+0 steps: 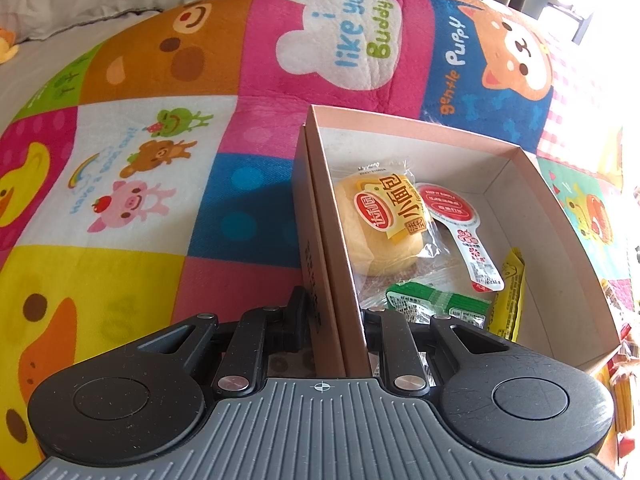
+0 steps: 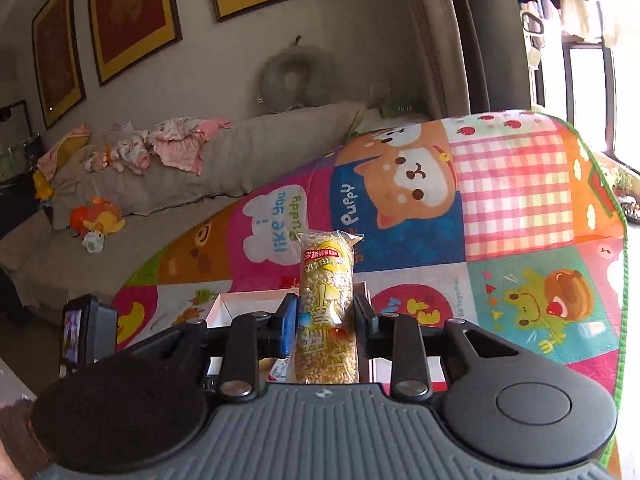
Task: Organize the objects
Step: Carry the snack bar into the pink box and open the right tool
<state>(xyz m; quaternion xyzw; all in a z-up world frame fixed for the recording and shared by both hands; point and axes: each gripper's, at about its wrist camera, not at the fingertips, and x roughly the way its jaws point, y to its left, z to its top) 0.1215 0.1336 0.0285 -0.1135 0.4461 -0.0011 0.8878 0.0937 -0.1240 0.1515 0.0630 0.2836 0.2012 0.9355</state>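
Note:
An open cardboard box (image 1: 516,184) lies on a patchwork play mat (image 1: 168,208). Inside are a wrapped yellow bun (image 1: 384,228), a red and white spoon-shaped packet (image 1: 460,232), a green packet (image 1: 436,304) and a yellow packet (image 1: 510,292). My left gripper (image 1: 336,320) is shut on the box's near left wall, one finger outside and one inside. My right gripper (image 2: 326,318) is shut on a clear-wrapped puffed grain roll (image 2: 326,280), which stands upright between the fingers above the mat. The box rim (image 2: 248,300) shows just behind it.
A grey sofa (image 2: 224,160) with clothes and soft toys runs along the mat's far side, under framed pictures on the wall. A black device with a lit screen (image 2: 86,330) sits at the left. The mat's green edge (image 2: 620,240) ends near a bright window.

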